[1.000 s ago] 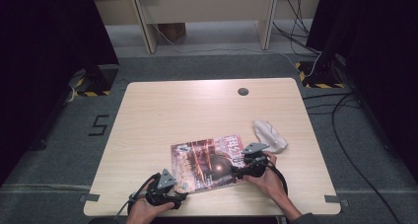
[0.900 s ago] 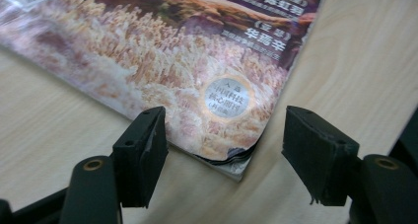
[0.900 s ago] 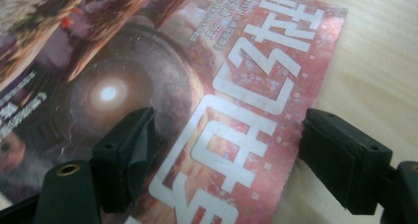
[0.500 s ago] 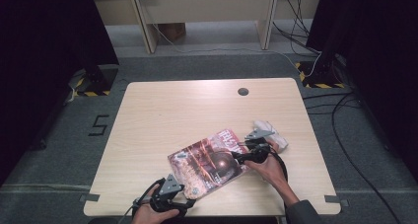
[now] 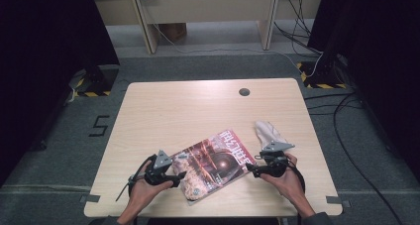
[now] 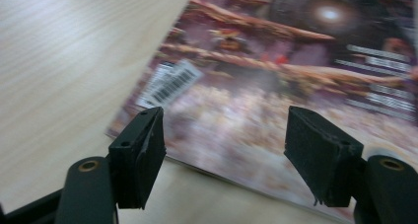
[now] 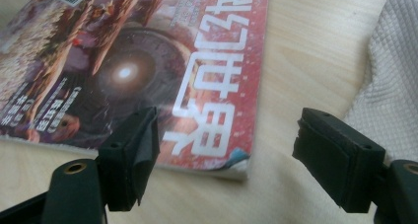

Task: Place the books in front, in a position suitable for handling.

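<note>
Magazine [image 5: 214,164] lies flat on the wooden table [image 5: 188,111], slanted, toward the near edge, at about six o'clock from the table's middle; its red title end points toward two o'clock and its barcode corner toward eight o'clock. At the magazine's nine o'clock, the left gripper [image 5: 179,175] has its jaws standing apart; in the left gripper view [image 6: 224,160] nothing is pinched between them, and the barcode corner lies just ahead. At three o'clock, the right gripper [image 5: 251,169] also stands open, its jaws [image 7: 226,155] bracketing the title corner without pressing it. A white quilted cloth [image 5: 270,132] lies just beyond the right gripper, at one o'clock.
</note>
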A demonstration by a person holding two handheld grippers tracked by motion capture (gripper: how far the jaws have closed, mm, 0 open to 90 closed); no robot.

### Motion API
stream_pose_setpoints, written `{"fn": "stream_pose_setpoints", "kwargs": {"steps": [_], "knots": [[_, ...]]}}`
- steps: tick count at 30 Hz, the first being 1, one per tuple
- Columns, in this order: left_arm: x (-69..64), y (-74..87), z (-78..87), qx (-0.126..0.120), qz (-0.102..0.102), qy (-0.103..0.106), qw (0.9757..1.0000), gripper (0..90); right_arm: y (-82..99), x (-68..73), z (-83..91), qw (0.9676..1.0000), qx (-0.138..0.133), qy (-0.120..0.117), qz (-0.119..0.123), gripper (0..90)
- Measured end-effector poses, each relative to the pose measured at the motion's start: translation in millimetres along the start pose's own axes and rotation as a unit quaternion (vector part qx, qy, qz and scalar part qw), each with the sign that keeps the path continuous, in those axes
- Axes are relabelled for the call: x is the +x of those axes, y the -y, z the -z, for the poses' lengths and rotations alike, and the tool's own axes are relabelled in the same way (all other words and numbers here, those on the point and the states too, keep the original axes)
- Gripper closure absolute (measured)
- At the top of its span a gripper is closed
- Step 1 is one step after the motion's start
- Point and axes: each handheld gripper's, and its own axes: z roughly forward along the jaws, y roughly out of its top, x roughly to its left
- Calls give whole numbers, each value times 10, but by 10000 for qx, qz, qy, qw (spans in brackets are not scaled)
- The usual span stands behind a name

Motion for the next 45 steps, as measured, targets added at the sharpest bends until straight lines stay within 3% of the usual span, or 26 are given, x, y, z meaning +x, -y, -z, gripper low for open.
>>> {"fn": "stream_pose_setpoints", "kwargs": {"steps": [2,4,8,17,21,28,39,41,45], "knots": [[144,-49,-83,33,120,6,9999,299,29,19,17,10000,25,-20,11,249],[227,-76,-120,28,149,-86,9998,302,48,38,26,9999,55,-10,88,249],[360,-106,-201,81,224,-64,9997,298,75,67,21,9999,93,-16,95,250],[462,-85,-294,173,387,196,9989,283,86,93,-14,9998,161,-61,128,247],[426,-55,-313,285,353,335,9984,290,95,103,-28,9997,187,-58,120,250],[359,-11,-241,340,289,343,9984,305,111,129,-63,9995,278,-39,167,254],[71,161,11,288,260,347,9986,319,43,98,-178,9987,314,265,300,252],[-8,185,65,190,344,519,9979,343,6,90,-210,9984,331,310,346,255],[-117,219,87,309,205,518,9980,333,-17,72,-236,9981,350,306,394,255]]}}
